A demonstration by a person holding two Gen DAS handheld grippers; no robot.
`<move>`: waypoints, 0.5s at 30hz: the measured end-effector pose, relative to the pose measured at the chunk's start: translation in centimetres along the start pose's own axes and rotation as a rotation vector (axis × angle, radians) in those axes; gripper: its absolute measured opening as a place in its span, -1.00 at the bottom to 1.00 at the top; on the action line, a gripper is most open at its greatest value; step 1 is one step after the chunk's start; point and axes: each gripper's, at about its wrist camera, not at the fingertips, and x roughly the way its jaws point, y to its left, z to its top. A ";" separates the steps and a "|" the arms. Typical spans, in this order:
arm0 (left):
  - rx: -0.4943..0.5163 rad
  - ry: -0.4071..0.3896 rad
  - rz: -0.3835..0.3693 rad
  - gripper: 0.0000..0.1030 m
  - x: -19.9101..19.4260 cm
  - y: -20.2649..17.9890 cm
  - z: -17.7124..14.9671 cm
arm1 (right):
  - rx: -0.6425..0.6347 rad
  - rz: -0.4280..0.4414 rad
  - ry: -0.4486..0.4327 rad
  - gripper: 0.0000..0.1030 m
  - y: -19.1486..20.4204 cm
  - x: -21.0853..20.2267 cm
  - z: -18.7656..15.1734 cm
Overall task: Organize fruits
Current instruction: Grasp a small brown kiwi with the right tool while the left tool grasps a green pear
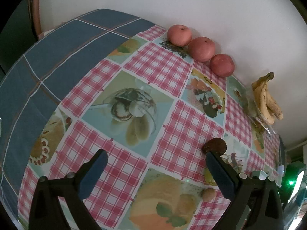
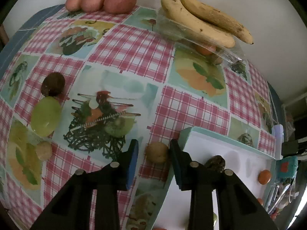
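Note:
In the right wrist view my right gripper (image 2: 154, 149) points down at the checked tablecloth. A small tan round fruit (image 2: 157, 153) lies between its jaws; the right pad touches it and a thin gap shows at the left pad (image 2: 134, 153). A white tray with a teal rim (image 2: 226, 139) lies just to the right, holding a dark wrinkled fruit (image 2: 215, 163) and a small orange fruit (image 2: 264, 176). My left gripper (image 1: 156, 159) is wide open over the cloth with nothing between its fingers. A dark brown fruit (image 1: 215, 145) sits just past its right fingertip.
Three red apples (image 1: 201, 48) line the wall, with bananas (image 2: 203, 19) on a clear plastic pack beside them. A green fruit (image 2: 46, 117), a dark fruit (image 2: 53, 84) and a tan one (image 2: 43, 150) lie at the left. Another tan fruit (image 1: 208, 194) sits beside my left gripper.

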 end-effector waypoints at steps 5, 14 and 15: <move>-0.003 0.004 0.000 1.00 -0.1 0.1 0.1 | -0.073 -0.061 -0.010 -0.48 1.0 0.4 -0.3; -0.005 0.020 0.002 1.00 0.4 -0.1 -0.1 | -0.031 0.024 -0.014 -0.48 1.4 0.4 -0.6; -0.005 0.023 0.003 1.00 0.5 -0.1 -0.2 | -0.009 0.058 -0.016 -0.48 1.2 0.4 -0.7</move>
